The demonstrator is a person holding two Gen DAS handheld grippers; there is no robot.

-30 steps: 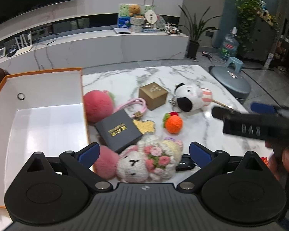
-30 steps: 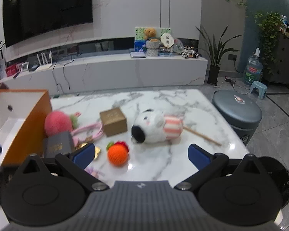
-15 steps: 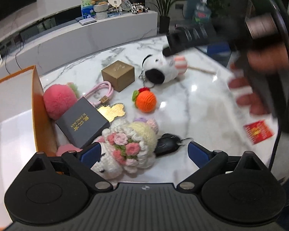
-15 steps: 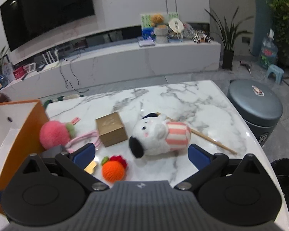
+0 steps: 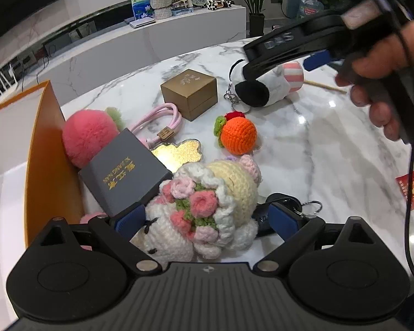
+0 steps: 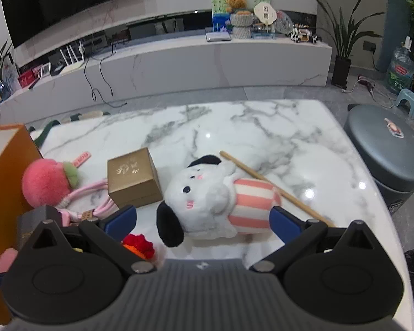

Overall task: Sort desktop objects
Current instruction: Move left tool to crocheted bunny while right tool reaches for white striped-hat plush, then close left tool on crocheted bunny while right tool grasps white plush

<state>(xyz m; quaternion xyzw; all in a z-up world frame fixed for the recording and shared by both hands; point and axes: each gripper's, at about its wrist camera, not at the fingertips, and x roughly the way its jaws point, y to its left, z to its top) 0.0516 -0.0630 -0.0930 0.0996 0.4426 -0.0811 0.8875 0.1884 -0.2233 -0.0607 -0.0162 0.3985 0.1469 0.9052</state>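
Several small items lie on the marble table (image 5: 331,143). My left gripper (image 5: 207,218) is open, low over the table, with a crochet bunny with pink flowers (image 5: 207,204) between its fingers. A dark grey box (image 5: 124,176) leans beside the bunny and a black car key (image 5: 285,202) lies at its right. My right gripper (image 6: 204,220) is open too, its fingers on either side of a white plush dog in a striped shirt (image 6: 215,198). In the left wrist view a hand (image 5: 386,63) holds that gripper above the dog (image 5: 262,88).
An orange box (image 5: 47,151) with a white inside stands at the left. Near it are a pink pompom (image 5: 89,138), a pink cable (image 5: 162,118), a gold box (image 5: 190,93), a gold mirror charm (image 5: 176,153) and an orange crochet fruit (image 5: 238,136). A wooden stick (image 6: 276,190) lies behind the dog. A red packet (image 5: 412,190) lies right, a grey bin (image 6: 386,160) beyond the edge.
My left gripper has dropped and moved in until the crochet bunny sits between its fingers. My right gripper has moved forward and down onto the plush dog.
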